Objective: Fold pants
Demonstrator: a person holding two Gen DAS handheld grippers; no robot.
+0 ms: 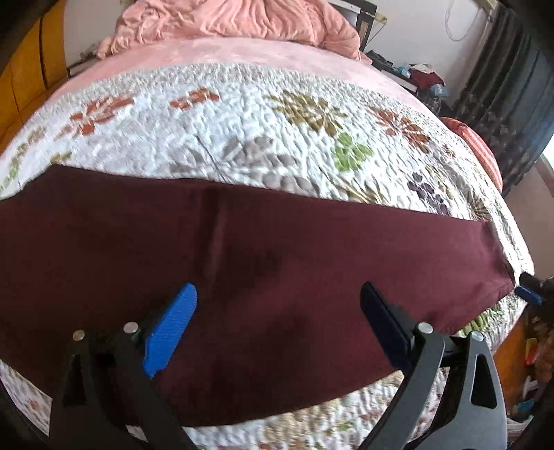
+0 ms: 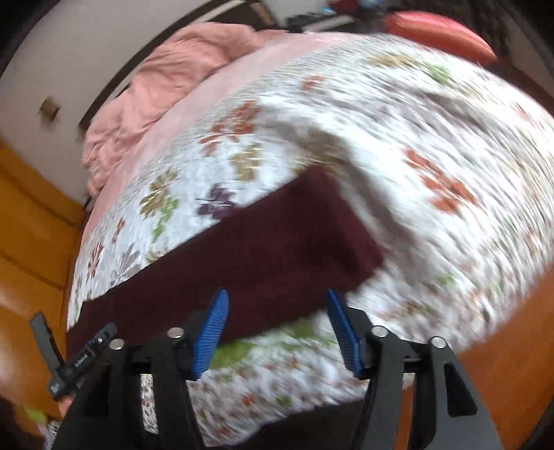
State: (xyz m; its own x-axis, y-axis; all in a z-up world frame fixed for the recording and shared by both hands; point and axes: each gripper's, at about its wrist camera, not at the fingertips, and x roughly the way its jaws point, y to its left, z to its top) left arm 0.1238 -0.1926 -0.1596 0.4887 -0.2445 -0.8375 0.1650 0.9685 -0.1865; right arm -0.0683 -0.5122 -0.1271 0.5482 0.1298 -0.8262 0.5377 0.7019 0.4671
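Observation:
Dark maroon pants (image 1: 242,263) lie flat as a long band across a white floral quilt (image 1: 242,114) on a bed. My left gripper (image 1: 277,297) is open and empty, hovering just above the middle of the pants. In the right wrist view the pants (image 2: 249,256) run from lower left to a squared end at centre. My right gripper (image 2: 277,304) is open and empty, just above the near edge of that end. This view is blurred by motion. The right gripper's tip shows in the left wrist view (image 1: 529,292) beside the pants' right end.
A crumpled pink blanket (image 1: 235,20) is heaped at the head of the bed. An orange wooden wardrobe (image 2: 31,242) stands to the left. A red-striped cushion (image 1: 477,145) and dark curtains (image 1: 509,104) are at the bed's right side.

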